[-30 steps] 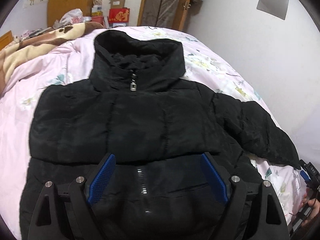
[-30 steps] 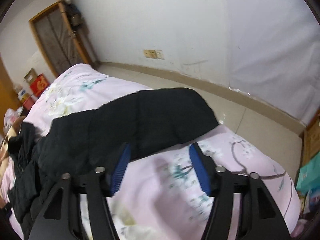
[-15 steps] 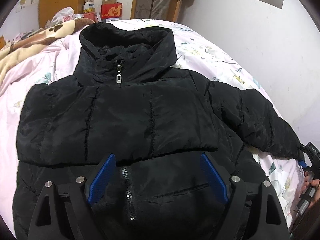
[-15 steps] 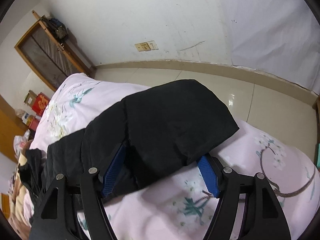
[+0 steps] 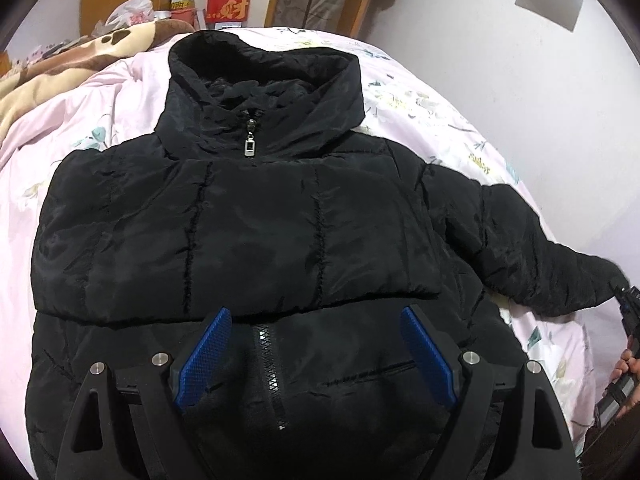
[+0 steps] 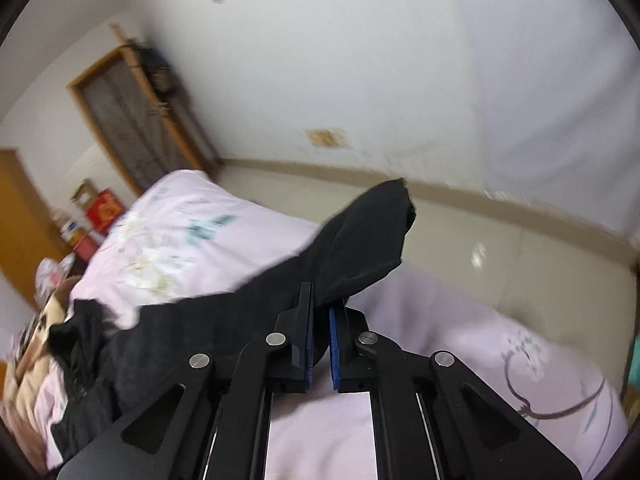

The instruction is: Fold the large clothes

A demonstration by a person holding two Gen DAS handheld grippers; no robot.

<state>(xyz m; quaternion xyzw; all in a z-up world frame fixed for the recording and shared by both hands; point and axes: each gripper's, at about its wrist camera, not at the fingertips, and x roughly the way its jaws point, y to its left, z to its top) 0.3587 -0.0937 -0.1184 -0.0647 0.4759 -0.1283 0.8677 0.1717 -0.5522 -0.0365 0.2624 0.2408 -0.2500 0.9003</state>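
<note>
A black puffer jacket (image 5: 256,240) lies front up on a pink floral bed (image 5: 460,128), collar at the far end; its left sleeve is folded across the chest. My left gripper (image 5: 316,356) is open and empty, hovering over the jacket's lower front by the zipper (image 5: 268,364). My right gripper (image 6: 320,332) is shut on the jacket's right sleeve (image 6: 360,248) near the cuff and holds it lifted off the bed. The same sleeve shows in the left wrist view (image 5: 540,264), stretching to the bed's right edge.
A brown paw-print blanket (image 5: 80,60) lies at the bed's far left. Boxes and a red carton (image 5: 228,10) stand beyond the bed's head by a wooden door. A white wall (image 6: 360,80) and tiled floor (image 6: 500,248) run along the bed's right side.
My right gripper moved onto the sleeve, closed on it and lifted the cuff off the bed. My left gripper stayed open, drifting slightly over the jacket's lower front.
</note>
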